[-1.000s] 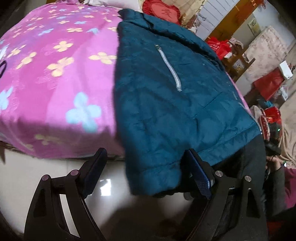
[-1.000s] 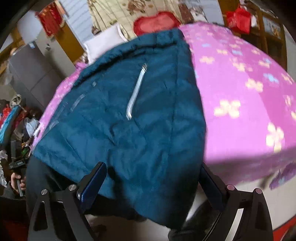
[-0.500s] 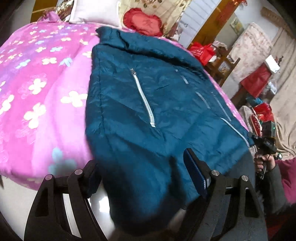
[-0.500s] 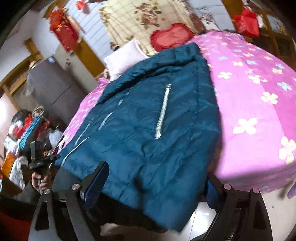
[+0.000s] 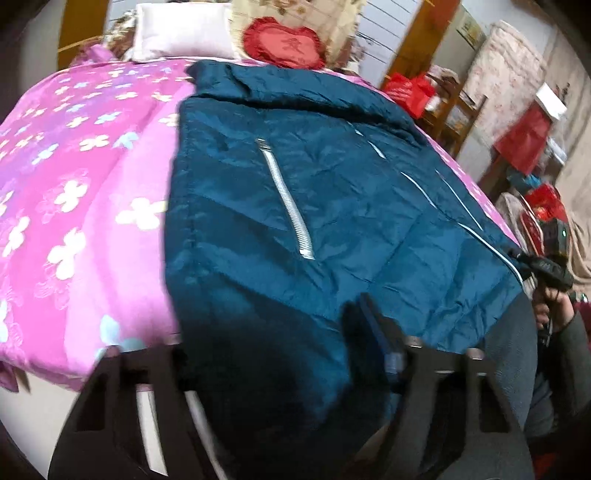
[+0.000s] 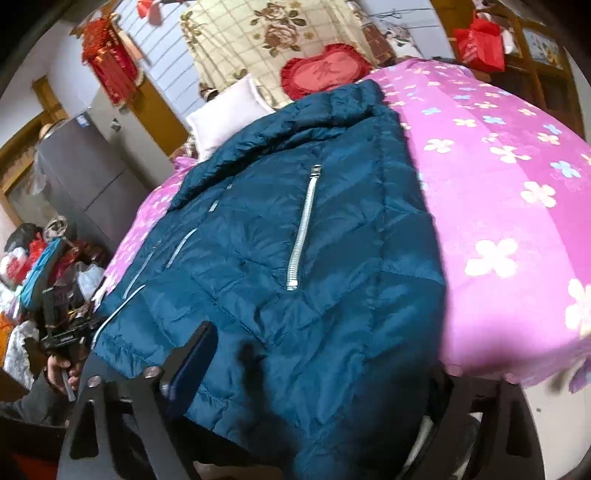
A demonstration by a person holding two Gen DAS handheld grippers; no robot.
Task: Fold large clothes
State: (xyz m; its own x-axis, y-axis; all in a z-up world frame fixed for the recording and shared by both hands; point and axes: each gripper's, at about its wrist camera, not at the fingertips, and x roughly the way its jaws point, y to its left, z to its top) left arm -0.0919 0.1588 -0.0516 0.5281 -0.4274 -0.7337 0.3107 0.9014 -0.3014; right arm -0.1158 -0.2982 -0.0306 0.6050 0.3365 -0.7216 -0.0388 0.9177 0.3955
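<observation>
One character on red heart cushion (image 5: pixel 284 44), illegible

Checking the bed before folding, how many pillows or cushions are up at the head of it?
2: a pale pillow at the head of the bed, and a red heart cushion beside it, just beyond the jacket collar. Others may be hidden.

The jacket (image 5: pixel 280 302) hem hides both grippers' fingers (image 6: pixel 192 365).

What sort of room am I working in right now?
Most likely a lived-in home bedroom. A pink floral bedspread covers a bed with a white pillow and red heart cushion at its head; the teal puffer jacket lies across it.
</observation>
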